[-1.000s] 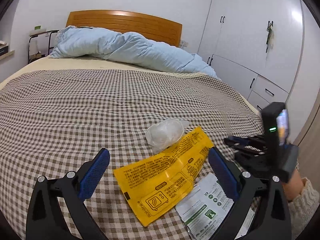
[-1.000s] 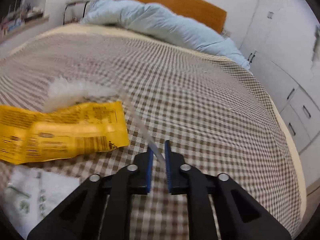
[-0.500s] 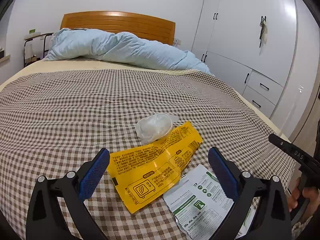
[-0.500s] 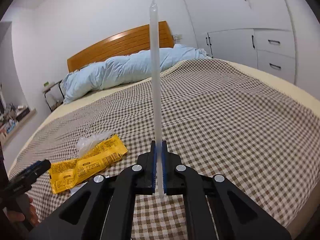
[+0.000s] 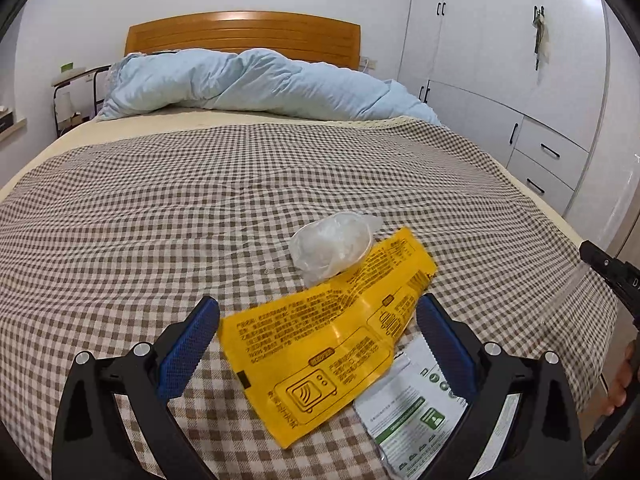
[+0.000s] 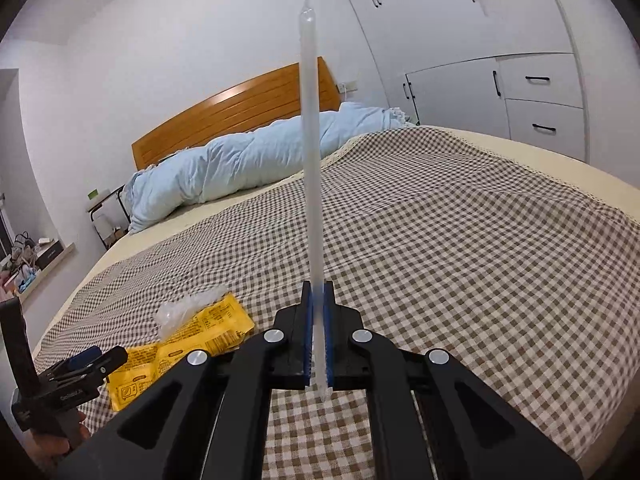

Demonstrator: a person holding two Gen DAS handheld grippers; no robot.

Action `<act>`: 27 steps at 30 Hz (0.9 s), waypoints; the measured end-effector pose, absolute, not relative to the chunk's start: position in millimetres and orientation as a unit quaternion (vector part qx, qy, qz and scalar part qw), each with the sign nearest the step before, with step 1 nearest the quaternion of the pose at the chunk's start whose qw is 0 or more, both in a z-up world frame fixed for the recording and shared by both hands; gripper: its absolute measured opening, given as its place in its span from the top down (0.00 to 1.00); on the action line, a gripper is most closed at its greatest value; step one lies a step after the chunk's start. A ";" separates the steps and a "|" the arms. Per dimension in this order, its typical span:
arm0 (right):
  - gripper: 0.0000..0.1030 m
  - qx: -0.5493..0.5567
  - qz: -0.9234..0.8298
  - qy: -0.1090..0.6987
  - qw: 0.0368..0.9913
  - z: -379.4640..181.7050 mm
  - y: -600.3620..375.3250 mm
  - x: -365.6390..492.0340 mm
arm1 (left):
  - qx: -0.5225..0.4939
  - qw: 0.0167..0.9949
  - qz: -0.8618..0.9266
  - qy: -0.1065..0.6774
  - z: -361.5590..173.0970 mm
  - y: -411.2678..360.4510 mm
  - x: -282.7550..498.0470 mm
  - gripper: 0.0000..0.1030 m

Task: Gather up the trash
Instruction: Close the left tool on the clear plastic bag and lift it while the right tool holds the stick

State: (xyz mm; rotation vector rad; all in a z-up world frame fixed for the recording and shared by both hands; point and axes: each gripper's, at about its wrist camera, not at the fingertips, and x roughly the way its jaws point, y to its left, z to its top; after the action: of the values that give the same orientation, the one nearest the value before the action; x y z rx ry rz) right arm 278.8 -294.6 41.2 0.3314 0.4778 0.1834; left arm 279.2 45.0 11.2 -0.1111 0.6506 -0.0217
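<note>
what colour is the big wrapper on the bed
Yellow wrapper with dark print, clearest in the left wrist view.

Glossy yellow plastic wrapper [image 5: 328,344] lies on matt checked cloth bedspread [image 5: 160,216].

From my left wrist view, the white and green packet [image 5: 416,412] is partly covered by the yellow wrapper [image 5: 320,344] and by my left hand-held gripper [image 5: 318,344], and its near end runs off the bottom edge. The right hand-held gripper [image 5: 612,276] shows only as a black tip at the right edge, with fingers [image 5: 620,384] barely visible. The print on the yellow wrapper is too small for me to read.
</note>
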 end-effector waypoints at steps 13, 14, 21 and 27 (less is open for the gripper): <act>0.95 0.218 0.011 0.220 0.951 41.5 -354.5 280.7 | -0.091 0.928 -0.018 0.362 12.1 42.1 335.8 0.07; 0.95 0.223 0.005 0.216 0.950 43.0 -360.2 279.0 | -0.095 0.924 -0.024 0.369 10.6 39.8 345.5 0.07; 0.95 0.244 -0.002 0.200 0.949 48.9 -380.5 271.9 | -0.104 0.902 -0.014 0.418 -6.4 30.0 388.6 0.18; 0.95 0.256 0.006 0.195 0.947 52.2 -388.0 266.2 | -0.127 0.883 0.012 0.452 -17.8 35.1 409.0 0.67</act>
State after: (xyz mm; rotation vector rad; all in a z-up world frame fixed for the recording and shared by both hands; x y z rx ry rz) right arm 266.2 -388.0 52.2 0.5219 0.3967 0.0126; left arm 409.0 35.1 -17.8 -0.2639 0.9421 0.0260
